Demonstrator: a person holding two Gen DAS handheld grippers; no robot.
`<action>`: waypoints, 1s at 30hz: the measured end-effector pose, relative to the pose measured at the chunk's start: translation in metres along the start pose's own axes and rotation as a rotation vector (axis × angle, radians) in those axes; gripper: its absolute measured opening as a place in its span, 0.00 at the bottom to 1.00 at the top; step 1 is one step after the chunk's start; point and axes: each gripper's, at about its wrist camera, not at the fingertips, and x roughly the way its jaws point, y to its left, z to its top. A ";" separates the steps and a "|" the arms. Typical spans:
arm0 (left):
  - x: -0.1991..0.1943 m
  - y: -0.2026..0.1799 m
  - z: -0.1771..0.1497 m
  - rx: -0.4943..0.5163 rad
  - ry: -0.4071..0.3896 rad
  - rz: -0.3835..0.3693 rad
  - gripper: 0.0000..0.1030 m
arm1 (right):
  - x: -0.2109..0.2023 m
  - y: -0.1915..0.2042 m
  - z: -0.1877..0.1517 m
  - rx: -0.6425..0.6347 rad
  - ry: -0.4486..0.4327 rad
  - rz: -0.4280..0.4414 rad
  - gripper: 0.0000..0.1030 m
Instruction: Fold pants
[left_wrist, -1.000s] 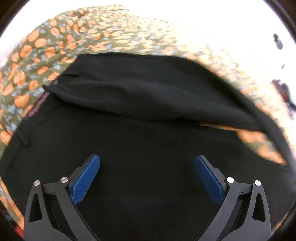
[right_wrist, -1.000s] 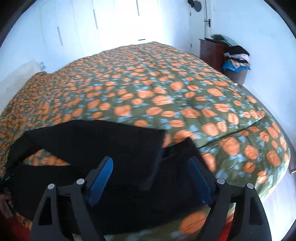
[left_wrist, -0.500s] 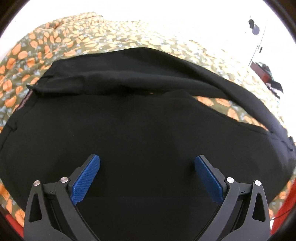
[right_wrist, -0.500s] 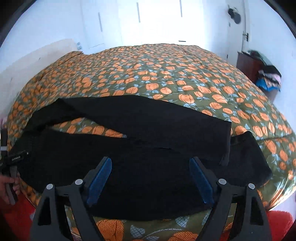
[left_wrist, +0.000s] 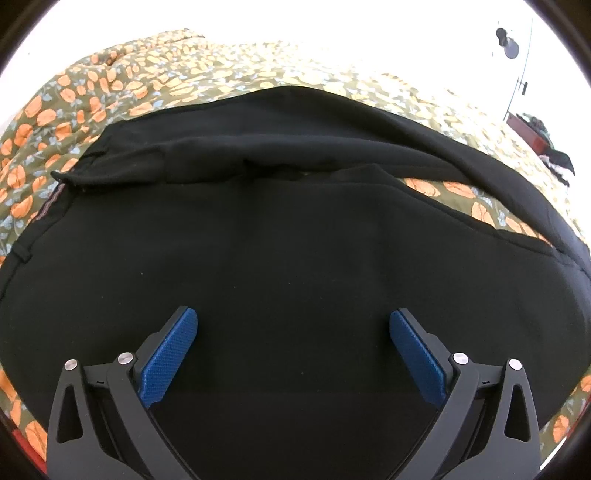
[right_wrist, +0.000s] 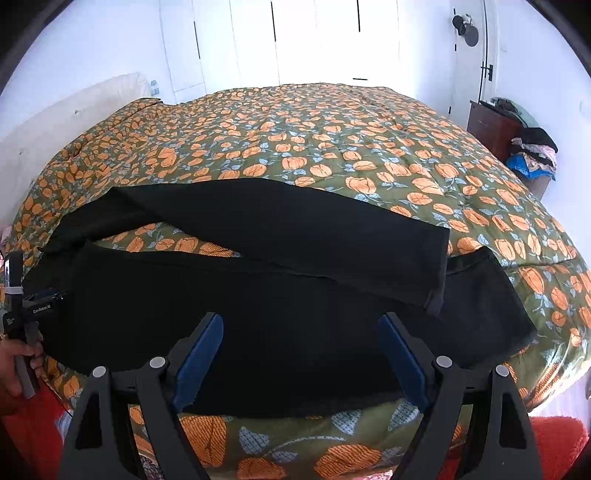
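Black pants (right_wrist: 295, 295) lying flat across the near edge of a bed covered with an orange-flowered quilt (right_wrist: 332, 147). Waistband at the left; two legs run rightward, a wedge of quilt visible between them. The far leg slants over the near leg, its hem resting on it.
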 end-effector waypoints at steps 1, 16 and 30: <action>0.000 -0.001 -0.001 0.004 -0.002 0.004 1.00 | -0.001 -0.001 0.000 0.004 -0.001 0.000 0.83; -0.002 -0.003 -0.002 0.008 0.013 0.015 1.00 | -0.007 -0.011 -0.004 0.037 -0.007 -0.002 0.83; -0.013 -0.002 -0.002 -0.016 0.016 -0.019 0.99 | -0.008 -0.014 -0.005 0.054 -0.011 0.008 0.83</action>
